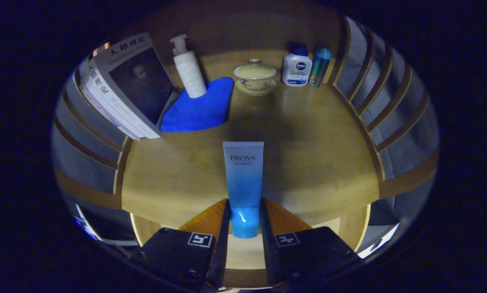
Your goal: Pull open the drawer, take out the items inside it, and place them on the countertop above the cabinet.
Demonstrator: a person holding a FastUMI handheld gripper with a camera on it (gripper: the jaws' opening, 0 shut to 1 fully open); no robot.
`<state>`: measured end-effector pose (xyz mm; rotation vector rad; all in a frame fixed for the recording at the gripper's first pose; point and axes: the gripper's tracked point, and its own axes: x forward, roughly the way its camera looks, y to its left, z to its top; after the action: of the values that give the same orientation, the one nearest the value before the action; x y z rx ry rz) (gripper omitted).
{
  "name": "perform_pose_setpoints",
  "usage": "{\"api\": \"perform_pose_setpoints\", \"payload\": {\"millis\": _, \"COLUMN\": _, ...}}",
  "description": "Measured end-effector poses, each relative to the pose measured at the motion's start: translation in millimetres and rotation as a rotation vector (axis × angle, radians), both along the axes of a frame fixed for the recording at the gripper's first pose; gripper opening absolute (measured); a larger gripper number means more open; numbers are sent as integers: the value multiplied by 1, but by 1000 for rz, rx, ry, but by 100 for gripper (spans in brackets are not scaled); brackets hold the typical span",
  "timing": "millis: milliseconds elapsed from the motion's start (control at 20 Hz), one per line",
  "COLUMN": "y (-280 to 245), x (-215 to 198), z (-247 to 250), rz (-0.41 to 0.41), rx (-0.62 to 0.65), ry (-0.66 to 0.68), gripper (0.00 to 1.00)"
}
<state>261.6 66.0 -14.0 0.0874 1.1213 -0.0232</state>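
Evidently the placing step is in hand: the gripper [245, 215] is clamped on a blue tube [243, 183], both fingers pressing its cap end from either side, and holds it out over the wooden countertop [316, 142]. The tube runs from between the fingers toward twelve o'clock, its flat crimped end farthest from the tool. Whether it already rests on the wood I cannot tell. Next, I judge, it needs lowering onto the bare patch just ahead, then the fingers parting. Beyond lie a blue cloth [200, 110] and pump bottle [188, 69] at eleven o'clock, a lidded cup [254, 77] at twelve, and books [125, 89] at ten.
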Motion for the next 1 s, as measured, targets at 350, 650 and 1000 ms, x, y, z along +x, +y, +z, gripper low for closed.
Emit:
{"api": "perform_pose_setpoints", "payload": {"millis": 350, "y": -4, "x": 1, "z": -9, "rz": -21, "rx": 5, "ry": 31, "gripper": 42}}
{"api": "perform_pose_setpoints", "payload": {"millis": 650, "y": -1, "x": 3, "z": -11, "rz": -21, "rx": 20, "ry": 16, "gripper": 44}}
{"api": "perform_pose_setpoints", "payload": {"millis": 1000, "y": -3, "x": 3, "z": 2, "rz": -25, "rx": -19, "ry": -33, "gripper": 52}}
